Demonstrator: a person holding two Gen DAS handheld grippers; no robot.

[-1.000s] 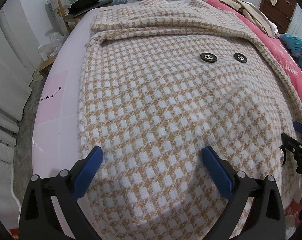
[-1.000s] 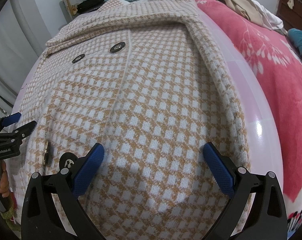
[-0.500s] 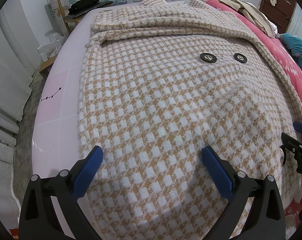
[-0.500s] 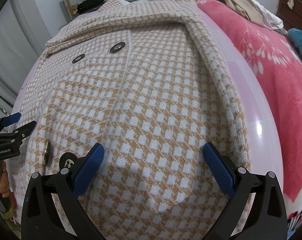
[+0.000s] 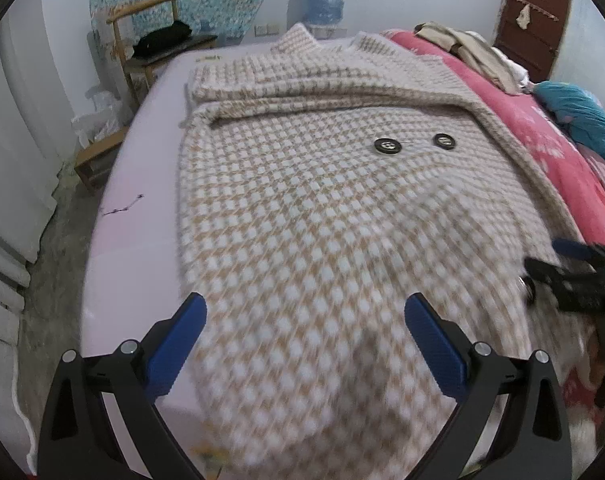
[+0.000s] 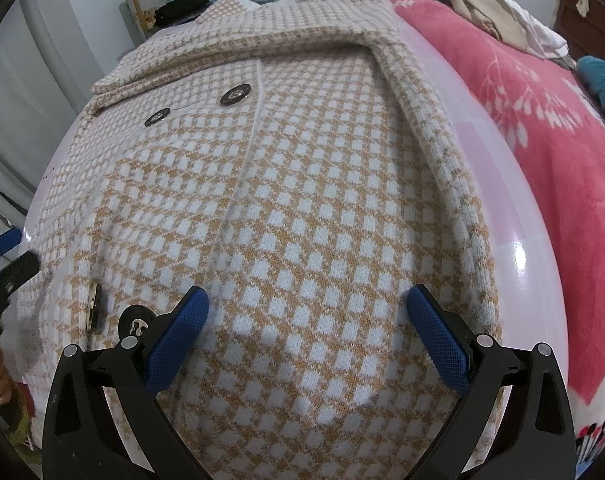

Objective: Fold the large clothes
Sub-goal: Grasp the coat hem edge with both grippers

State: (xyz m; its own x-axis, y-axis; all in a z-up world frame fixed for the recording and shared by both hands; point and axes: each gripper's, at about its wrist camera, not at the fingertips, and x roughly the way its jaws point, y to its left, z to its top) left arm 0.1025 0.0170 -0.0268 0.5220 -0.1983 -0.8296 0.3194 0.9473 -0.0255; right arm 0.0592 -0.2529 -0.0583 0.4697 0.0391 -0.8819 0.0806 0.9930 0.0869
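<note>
A large tan-and-white houndstooth coat (image 5: 302, 208) lies flat, front up, on a pale pink bed sheet (image 5: 142, 184), collar at the far end. A sleeve is folded across its upper part (image 5: 310, 92). Two dark buttons (image 5: 387, 145) sit on the chest. My left gripper (image 5: 305, 312) is open, hovering over the coat's near-left hem, nothing between its fingers. My right gripper (image 6: 307, 304) is open above the coat (image 6: 302, 184) at its near-right hem, beside two lower buttons (image 6: 136, 322). Each gripper shows at the other view's edge: right gripper (image 5: 574, 276), left gripper (image 6: 6, 264).
A pink floral blanket (image 6: 542, 128) covers the bed's right side, with a beige clothes heap (image 5: 462, 44) and a teal cloth (image 5: 578, 116) on it. A wooden chair (image 5: 142, 36) and a water bottle (image 5: 322, 4) stand past the far end. Bare floor (image 5: 50, 248) lies left of the bed.
My left gripper has pulled back and lifted, so its view is blurred and shows more of the room. The right gripper and the coat have hardly moved.
</note>
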